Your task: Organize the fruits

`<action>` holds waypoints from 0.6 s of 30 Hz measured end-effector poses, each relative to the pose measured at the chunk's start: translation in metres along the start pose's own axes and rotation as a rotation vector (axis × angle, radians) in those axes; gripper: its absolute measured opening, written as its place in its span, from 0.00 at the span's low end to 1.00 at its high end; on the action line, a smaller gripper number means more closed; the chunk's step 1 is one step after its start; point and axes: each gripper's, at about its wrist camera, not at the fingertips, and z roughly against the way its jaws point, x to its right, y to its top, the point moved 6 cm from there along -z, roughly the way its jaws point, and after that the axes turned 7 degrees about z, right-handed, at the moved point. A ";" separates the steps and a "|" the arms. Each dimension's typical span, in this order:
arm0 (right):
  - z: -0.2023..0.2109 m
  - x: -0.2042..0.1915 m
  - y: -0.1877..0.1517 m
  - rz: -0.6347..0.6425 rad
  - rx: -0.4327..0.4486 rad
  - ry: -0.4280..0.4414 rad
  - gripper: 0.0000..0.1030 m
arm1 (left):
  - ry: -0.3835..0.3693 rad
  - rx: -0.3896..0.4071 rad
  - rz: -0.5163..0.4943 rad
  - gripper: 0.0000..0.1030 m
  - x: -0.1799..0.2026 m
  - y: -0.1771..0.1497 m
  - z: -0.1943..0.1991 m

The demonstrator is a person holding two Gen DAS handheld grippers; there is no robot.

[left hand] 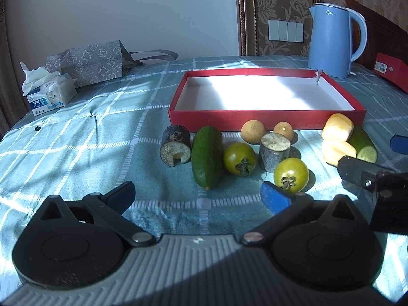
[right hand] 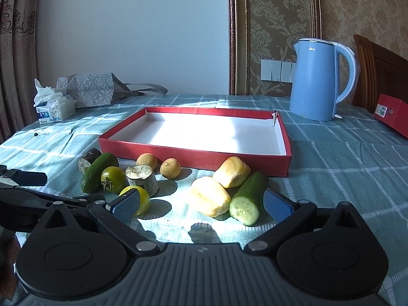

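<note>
Nearby, the red tray [right hand: 193, 156] holds nothing; produce lies outside.

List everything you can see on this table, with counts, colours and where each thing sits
red tray: 1, red with white inside, centre, empty
green tomatoes: 2, green, before tray
cucumbers: 2, green, one whole left, one cut right
yellow pieces: 2, pale yellow, beside cut cucumber
round fruits: 2, tan, against tray front
cane chunks: 2, dark skin, left group
kettle: 1, blue, back right
tissue pack: 1, white, back left
bag: 1, grey patterned, back left
red box: 1, far right
left tongs: open
right tongs: open
</note>
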 end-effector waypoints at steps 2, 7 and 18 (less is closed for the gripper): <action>-0.001 0.001 -0.001 -0.013 -0.004 0.012 1.00 | -0.004 0.000 0.000 1.00 0.000 0.000 0.000; 0.000 0.001 0.000 -0.009 0.015 0.018 1.00 | -0.001 -0.001 0.000 1.00 0.001 -0.001 -0.001; 0.002 -0.002 0.000 0.015 0.029 0.002 1.00 | -0.001 -0.007 0.008 1.00 -0.001 -0.002 -0.003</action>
